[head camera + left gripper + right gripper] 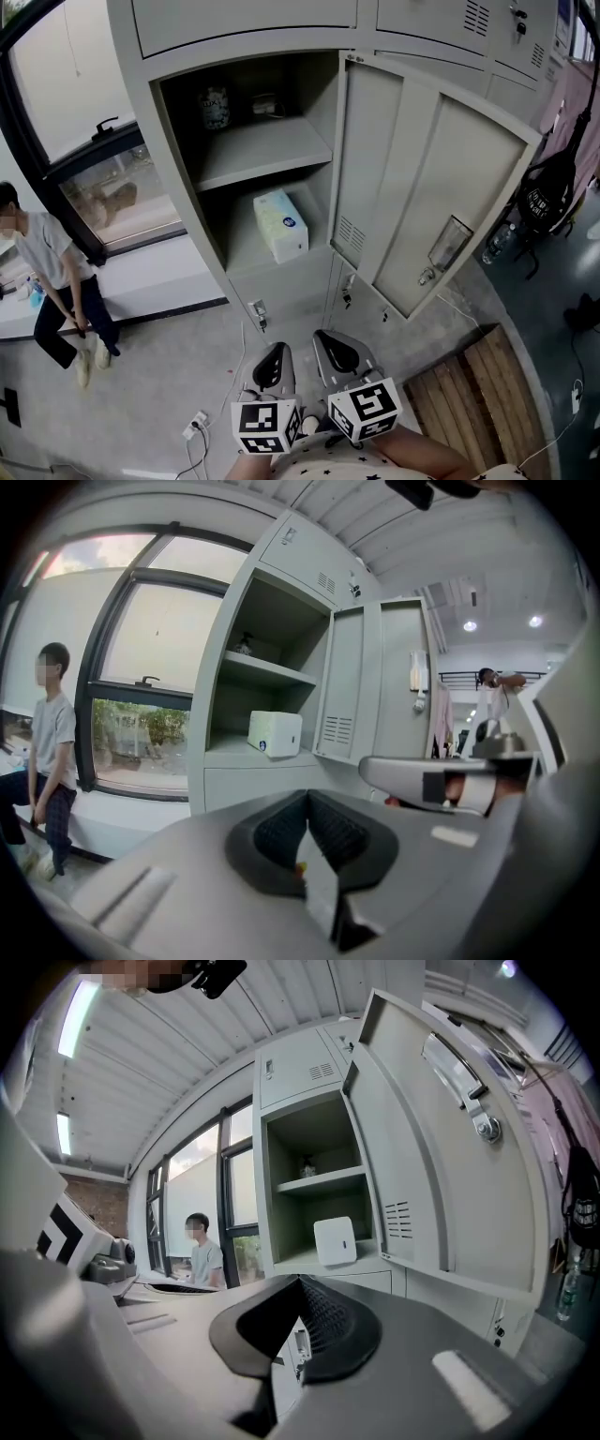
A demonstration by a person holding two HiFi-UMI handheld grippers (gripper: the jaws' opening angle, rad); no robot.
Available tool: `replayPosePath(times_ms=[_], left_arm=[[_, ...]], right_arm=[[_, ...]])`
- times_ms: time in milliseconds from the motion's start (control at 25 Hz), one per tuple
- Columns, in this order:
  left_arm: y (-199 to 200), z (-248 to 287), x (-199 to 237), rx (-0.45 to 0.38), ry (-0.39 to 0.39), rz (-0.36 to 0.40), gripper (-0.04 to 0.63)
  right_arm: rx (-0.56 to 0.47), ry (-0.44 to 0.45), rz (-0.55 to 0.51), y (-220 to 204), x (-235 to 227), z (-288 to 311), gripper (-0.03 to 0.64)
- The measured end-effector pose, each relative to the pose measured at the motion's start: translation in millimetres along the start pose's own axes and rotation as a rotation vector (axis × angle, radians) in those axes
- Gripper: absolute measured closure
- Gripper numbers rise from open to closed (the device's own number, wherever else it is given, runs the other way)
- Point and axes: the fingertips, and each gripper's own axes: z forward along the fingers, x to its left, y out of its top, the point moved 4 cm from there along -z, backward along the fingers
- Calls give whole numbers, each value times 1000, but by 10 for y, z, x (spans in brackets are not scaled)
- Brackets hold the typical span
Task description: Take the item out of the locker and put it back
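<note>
Locker (178, 141) is seen in pale grey-beige, in & out. Box (279, 225) is shown white w/ a blue mark. Left gripper (277, 352) & right gripper (330, 345) are done in grey w/ black ribbed pads, blk-&-wht squares printed on the cubes (267, 427). Floor (159, 384) is rendered grey, pallet (473, 394) in brown slats. Bystander (56, 272) is dressed in grey tee, dark trousers.
</note>
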Motion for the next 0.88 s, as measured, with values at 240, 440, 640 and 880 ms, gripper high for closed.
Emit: replayPosePath(times_ms=[240, 440, 640, 880], left_arm=[[-12, -35, 47, 1, 14, -8, 588], [-9, -48, 67, 0, 21, -9, 588], [1, -46, 70, -1, 24, -11, 588], [-6, -43, 69, 0, 22, -15, 588]], right_arm=[[21, 14, -4, -68, 40, 26, 620], [28, 21, -6, -78, 60, 41, 620], [30, 26, -15, -72, 72, 43, 620], [40, 37, -25, -98, 95, 39, 620]])
